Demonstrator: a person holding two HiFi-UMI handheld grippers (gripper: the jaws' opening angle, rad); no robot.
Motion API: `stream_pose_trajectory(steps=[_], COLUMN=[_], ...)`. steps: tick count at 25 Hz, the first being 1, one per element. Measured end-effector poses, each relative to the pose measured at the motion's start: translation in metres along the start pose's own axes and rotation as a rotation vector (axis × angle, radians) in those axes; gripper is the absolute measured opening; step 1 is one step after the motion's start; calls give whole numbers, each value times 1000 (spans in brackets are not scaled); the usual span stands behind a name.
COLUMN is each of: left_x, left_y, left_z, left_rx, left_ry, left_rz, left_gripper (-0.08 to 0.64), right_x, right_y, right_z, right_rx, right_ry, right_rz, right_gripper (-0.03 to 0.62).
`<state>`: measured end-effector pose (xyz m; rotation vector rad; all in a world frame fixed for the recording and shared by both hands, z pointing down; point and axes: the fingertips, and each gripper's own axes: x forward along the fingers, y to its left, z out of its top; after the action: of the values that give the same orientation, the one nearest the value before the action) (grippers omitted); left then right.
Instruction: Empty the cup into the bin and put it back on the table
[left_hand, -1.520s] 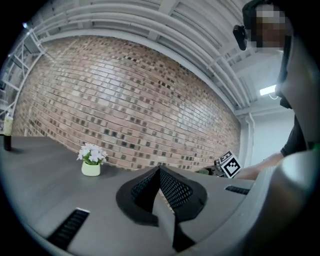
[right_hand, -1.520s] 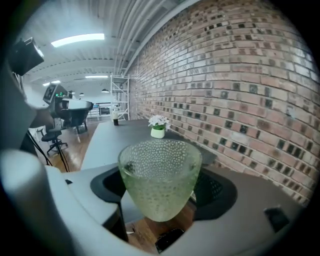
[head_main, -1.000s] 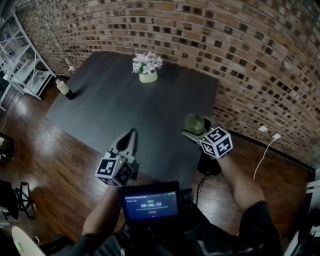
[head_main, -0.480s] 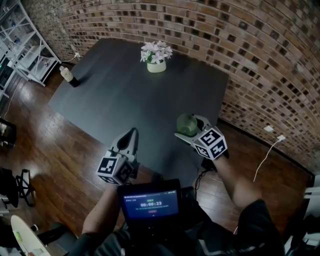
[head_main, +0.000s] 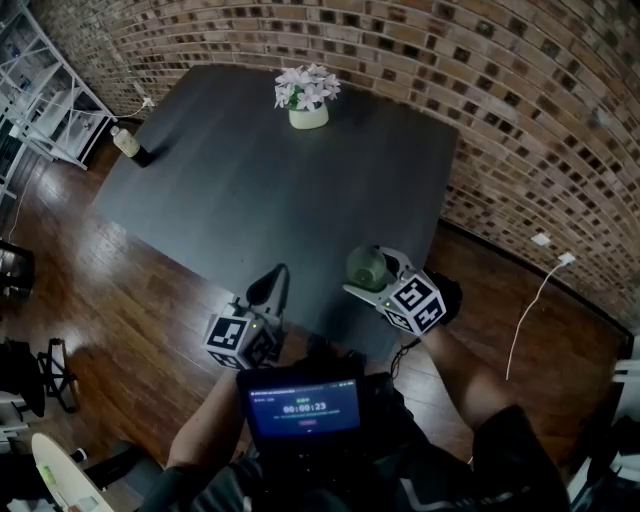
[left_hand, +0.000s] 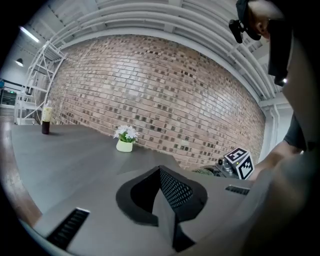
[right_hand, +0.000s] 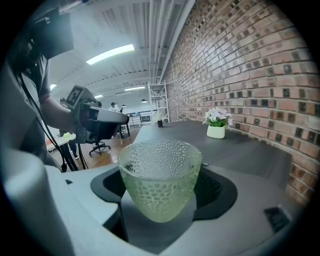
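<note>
A pale green dimpled glass cup (right_hand: 160, 175) stands upright between the jaws of my right gripper (right_hand: 161, 197), which is shut on its lower half. Nothing shows inside the cup. In the head view the cup (head_main: 368, 267) and right gripper (head_main: 372, 272) hang over the near right corner of the dark grey table (head_main: 260, 190). My left gripper (head_main: 272, 285) points up at the table's near edge, jaws together and holding nothing; the left gripper view shows its jaws (left_hand: 162, 197) meeting. A dark object (head_main: 448, 297) on the floor under my right hand may be the bin, mostly hidden.
A white pot of flowers (head_main: 308, 95) stands at the table's far side by the brick wall, and a small bottle (head_main: 128, 147) at its far left corner. White shelving (head_main: 40, 100) stands at the left. A cable (head_main: 530, 310) lies on the wooden floor at the right.
The right gripper has carried the cup a little left and nearer, from beyond the table's right edge to over its near corner. The left gripper has barely moved.
</note>
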<state>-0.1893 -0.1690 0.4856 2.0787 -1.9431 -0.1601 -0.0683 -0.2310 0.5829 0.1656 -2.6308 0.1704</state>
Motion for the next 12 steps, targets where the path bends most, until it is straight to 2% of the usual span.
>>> stream_pose_trajectory(steps=[6,12], left_x=[-4,-3], left_y=[-4,-1], left_z=[-29,-57], left_rx=[-3,27], left_ry=[48,77], left_rz=[-8,-9], left_gripper=[2,3], right_x=[4,7], right_y=[13,14], right_z=[-36,-57], right_rx=[19,34], right_ry=[13,2], right_rz=[-4,-21], right_gripper=[390,391])
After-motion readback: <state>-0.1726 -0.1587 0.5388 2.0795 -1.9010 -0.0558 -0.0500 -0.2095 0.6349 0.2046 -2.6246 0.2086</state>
